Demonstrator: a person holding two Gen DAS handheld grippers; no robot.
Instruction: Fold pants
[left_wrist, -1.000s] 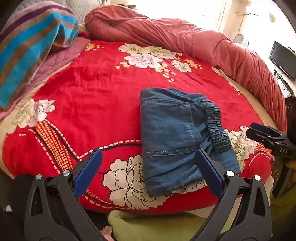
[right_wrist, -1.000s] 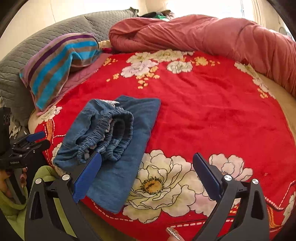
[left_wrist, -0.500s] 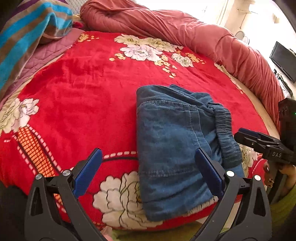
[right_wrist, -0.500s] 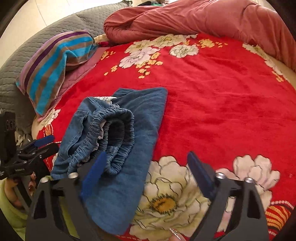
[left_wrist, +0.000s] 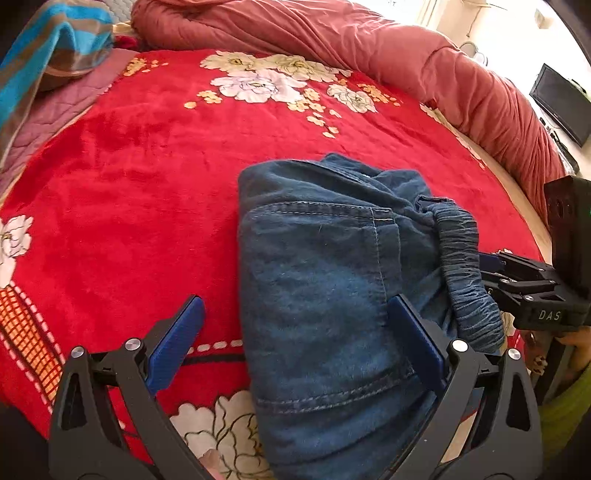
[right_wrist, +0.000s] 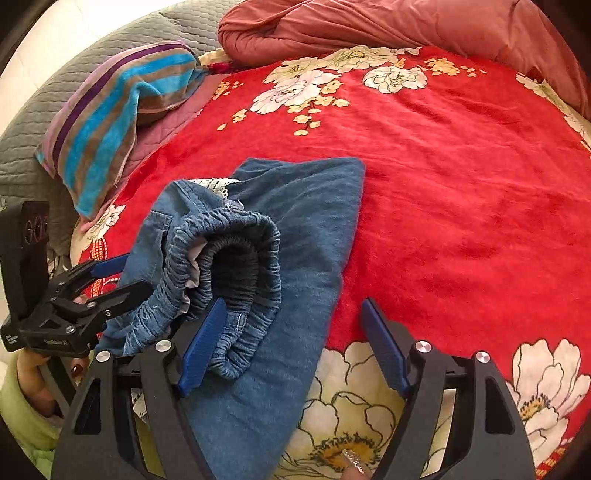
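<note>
One pair of denim pants (left_wrist: 332, 280), already folded into a compact bundle, lies near the front edge of the bed on a red floral blanket (left_wrist: 147, 177); the elastic waistband (right_wrist: 236, 266) is bunched on the bundle's right side. To finish the fold well, take hold of all layers at the near edge together, lift evenly with both hands, and lay the bundle flat so that the waistband does not spring open. The left gripper (left_wrist: 295, 347) has its fingers wide, straddling the bundle's left edge and gripping nothing. The right gripper (right_wrist: 291, 343) is closing, with the waistband and denim between its fingers but not yet pinched. Both grippers point steeply down at the pants.
</note>
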